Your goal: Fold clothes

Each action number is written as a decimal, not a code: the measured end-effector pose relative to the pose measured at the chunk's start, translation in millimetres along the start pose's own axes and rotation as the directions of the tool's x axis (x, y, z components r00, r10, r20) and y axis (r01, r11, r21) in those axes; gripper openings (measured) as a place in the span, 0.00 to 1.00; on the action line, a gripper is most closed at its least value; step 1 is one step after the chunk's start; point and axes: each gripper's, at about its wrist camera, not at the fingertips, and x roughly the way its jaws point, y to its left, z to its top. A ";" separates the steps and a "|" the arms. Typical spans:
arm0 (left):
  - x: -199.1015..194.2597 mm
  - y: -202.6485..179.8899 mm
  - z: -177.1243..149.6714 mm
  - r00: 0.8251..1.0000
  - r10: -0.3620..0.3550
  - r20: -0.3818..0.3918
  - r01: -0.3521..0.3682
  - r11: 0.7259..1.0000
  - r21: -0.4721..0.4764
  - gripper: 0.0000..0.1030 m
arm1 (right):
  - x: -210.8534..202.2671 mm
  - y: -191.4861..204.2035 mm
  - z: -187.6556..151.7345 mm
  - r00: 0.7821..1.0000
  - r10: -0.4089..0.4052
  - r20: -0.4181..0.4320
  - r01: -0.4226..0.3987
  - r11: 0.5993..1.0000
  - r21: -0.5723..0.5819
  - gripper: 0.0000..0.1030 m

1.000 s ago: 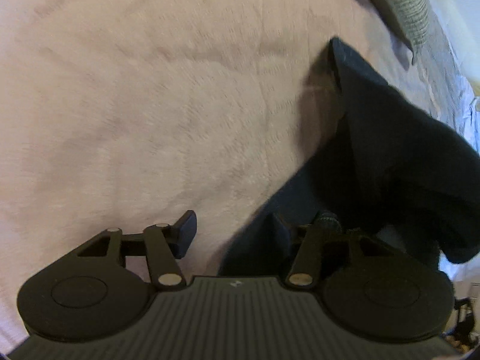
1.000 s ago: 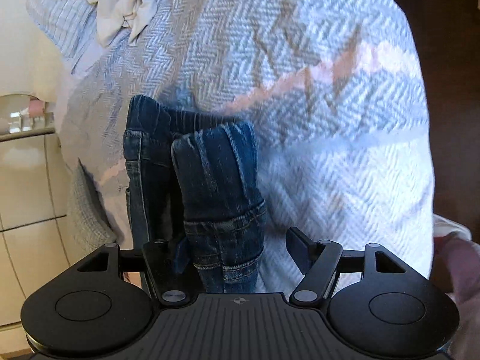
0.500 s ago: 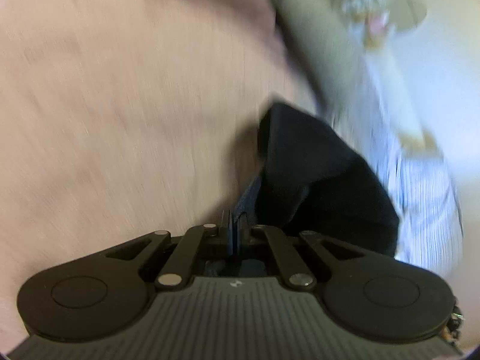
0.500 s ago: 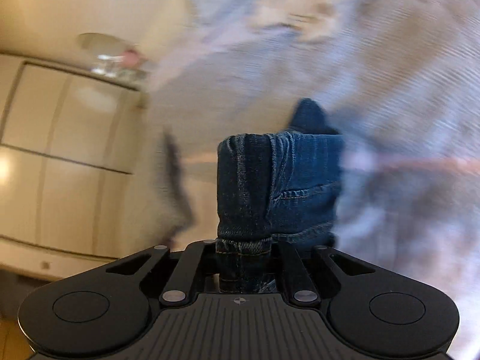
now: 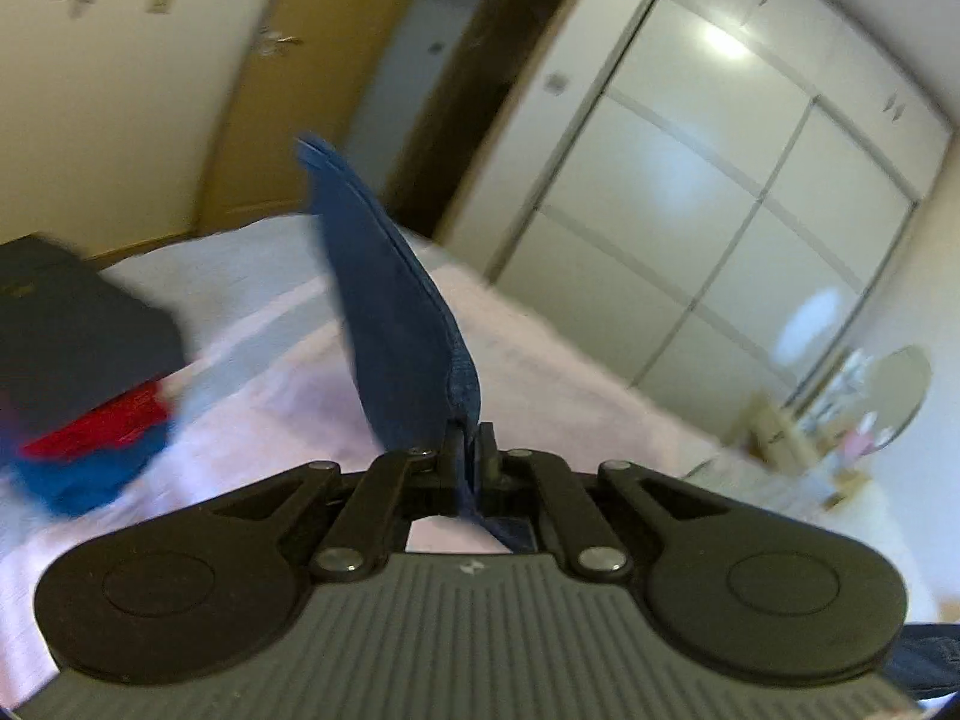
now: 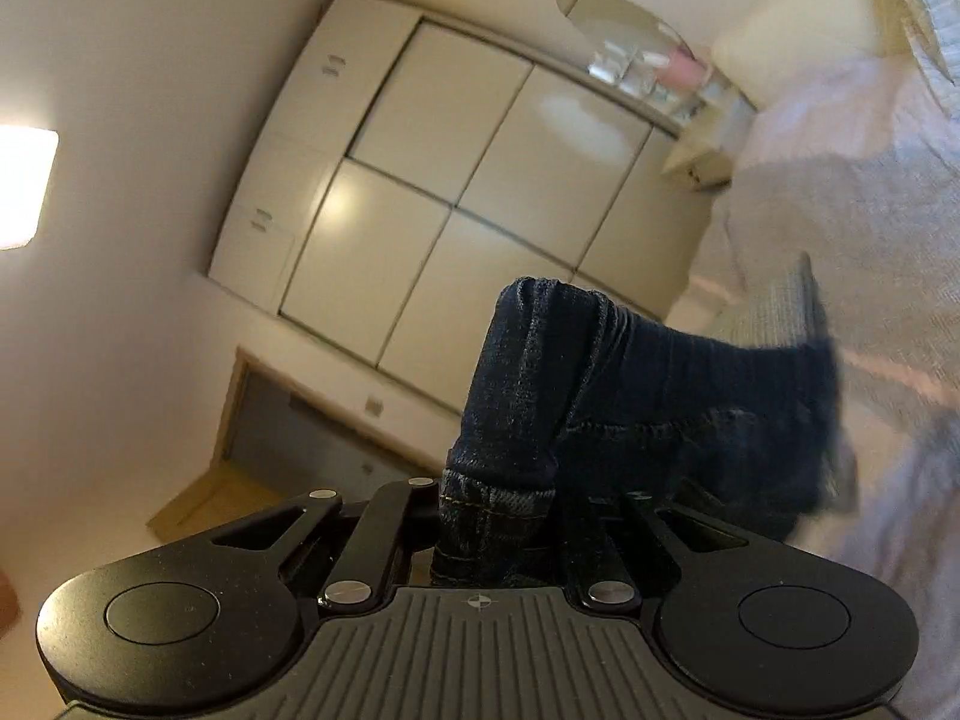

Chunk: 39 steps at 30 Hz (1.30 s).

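My left gripper (image 5: 469, 450) is shut on a thin edge of blue denim jeans (image 5: 396, 324), which stands up from the jaws above the pink bed cover (image 5: 570, 396). My right gripper (image 6: 516, 510) is shut on a thick bunched hem of the same dark jeans (image 6: 630, 396), lifted off the bed; the fabric trails to the right toward the grey herringbone blanket (image 6: 870, 276).
A stack of folded clothes, dark on top with red and blue below (image 5: 84, 372), lies on the bed at left. White wardrobe doors (image 5: 720, 192) (image 6: 456, 192), a wooden door (image 5: 264, 96) and a round mirror on a dresser (image 5: 894, 396) stand beyond the bed.
Both grippers closed on the jeans and lifted them off the bed, tilting up so the views now face the room walls and wardrobe.
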 end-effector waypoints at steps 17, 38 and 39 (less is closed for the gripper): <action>12.4 86.1 -237.9 0.812 0.364 -0.457 -0.420 0.907 -0.022 0.26 | -120.3 -255.6 -108.1 0.631 -0.682 -0.370 0.769 0.612 0.184 0.61; 84.1 110.2 -238.0 0.780 0.460 -0.424 -0.478 0.875 0.071 0.17 | -130.1 -271.0 -95.5 0.673 -0.726 -0.145 0.739 0.647 0.190 0.12; 81.8 108.0 -235.7 0.785 0.457 -0.418 -0.468 0.880 0.083 0.15 | -125.5 -259.9 -92.6 0.665 -0.736 -0.129 0.747 0.653 0.122 0.10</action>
